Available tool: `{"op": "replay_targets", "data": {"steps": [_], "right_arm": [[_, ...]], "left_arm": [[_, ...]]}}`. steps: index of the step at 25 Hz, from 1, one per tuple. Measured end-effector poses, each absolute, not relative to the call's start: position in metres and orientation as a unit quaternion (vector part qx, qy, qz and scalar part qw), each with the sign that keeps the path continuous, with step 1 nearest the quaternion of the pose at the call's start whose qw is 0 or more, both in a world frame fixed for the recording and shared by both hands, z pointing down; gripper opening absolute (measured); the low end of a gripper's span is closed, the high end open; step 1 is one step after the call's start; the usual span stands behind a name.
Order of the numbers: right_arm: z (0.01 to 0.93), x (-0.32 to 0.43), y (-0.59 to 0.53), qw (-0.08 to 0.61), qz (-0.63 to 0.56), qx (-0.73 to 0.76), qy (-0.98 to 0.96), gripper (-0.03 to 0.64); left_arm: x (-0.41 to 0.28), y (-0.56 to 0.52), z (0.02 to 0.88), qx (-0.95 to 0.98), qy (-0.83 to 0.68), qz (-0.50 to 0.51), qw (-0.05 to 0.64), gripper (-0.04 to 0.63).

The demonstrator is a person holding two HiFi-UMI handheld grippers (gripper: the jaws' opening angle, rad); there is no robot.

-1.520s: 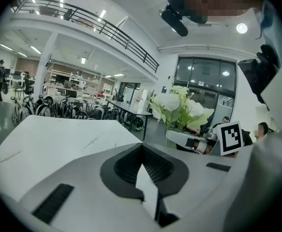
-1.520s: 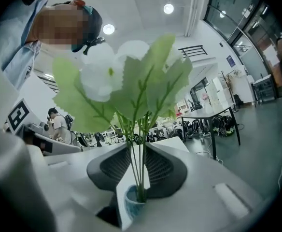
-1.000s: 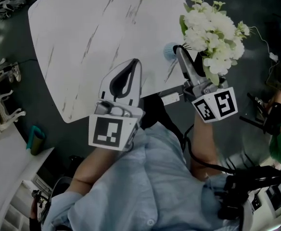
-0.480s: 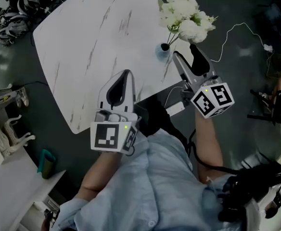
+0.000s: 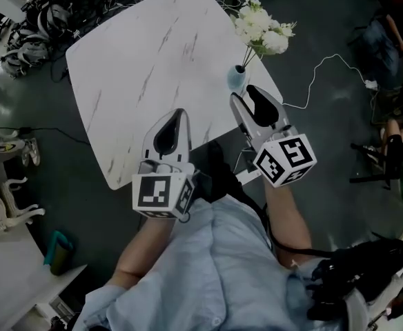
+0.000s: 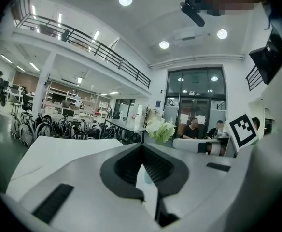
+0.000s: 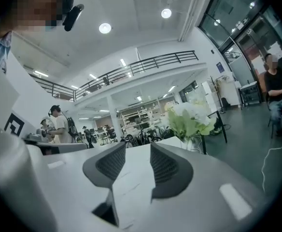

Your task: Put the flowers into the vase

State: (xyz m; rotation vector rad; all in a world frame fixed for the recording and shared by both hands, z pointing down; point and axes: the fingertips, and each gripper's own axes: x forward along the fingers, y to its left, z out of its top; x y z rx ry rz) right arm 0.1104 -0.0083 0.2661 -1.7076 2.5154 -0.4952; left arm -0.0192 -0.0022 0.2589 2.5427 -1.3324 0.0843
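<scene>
A bunch of white flowers (image 5: 260, 29) with green leaves stands in a small pale-blue vase (image 5: 238, 79) near the right edge of the white marble table (image 5: 139, 67). My right gripper (image 5: 248, 94) hovers just short of the vase. Its jaws are closing with nothing between them, and a gap shows in the right gripper view (image 7: 137, 146), with the flowers (image 7: 189, 116) ahead to the right. My left gripper (image 5: 180, 114) is over the table's near edge, shut and empty. In the left gripper view (image 6: 142, 146) the flowers (image 6: 160, 129) appear beyond the jaw tips.
A white cable (image 5: 326, 61) trails on the dark floor right of the table. Bicycles and gear (image 5: 29, 19) crowd the far left. A seated person (image 5: 395, 150) is at the right. White furniture with a teal cup (image 5: 56, 243) stands at the lower left.
Both grippers have drawn back toward me. The right gripper, close beside the flower stems a second ago, is now apart from them. The flowers stay standing in the vase.
</scene>
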Motion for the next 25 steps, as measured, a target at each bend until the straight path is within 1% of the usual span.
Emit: {"op": "replay_targets", "data": {"steps": [2, 3, 7, 13, 20, 25], "right_arm": [[0.254, 0.094, 0.000, 0.030, -0.151, -0.548, 0.822, 0.078], [0.249, 0.087, 0.003, 0.030, -0.147, -0.547, 0.824, 0.042], [0.230, 0.059, 0.015, 0.020, -0.124, -0.538, 0.834, 0.003], [0.216, 0.039, 0.024, 0.009, -0.099, -0.530, 0.842, 0.002], [0.209, 0.042, 0.029, 0.003, -0.081, -0.536, 0.841, 0.000], [0.207, 0.034, 0.029, 0.004, -0.079, -0.534, 0.842, 0.000]], "left_arm": [[-0.024, 0.004, 0.250, 0.878, -0.460, 0.021, 0.129, 0.005], [-0.026, 0.007, 0.245, 0.879, -0.460, 0.018, 0.126, 0.005], [-0.036, 0.013, 0.224, 0.878, -0.467, 0.004, 0.106, 0.005], [-0.045, 0.014, 0.203, 0.874, -0.478, -0.012, 0.085, 0.005], [-0.041, 0.020, 0.193, 0.878, -0.472, -0.020, 0.079, 0.005], [-0.050, 0.017, 0.193, 0.875, -0.476, -0.025, 0.080, 0.005]]}}
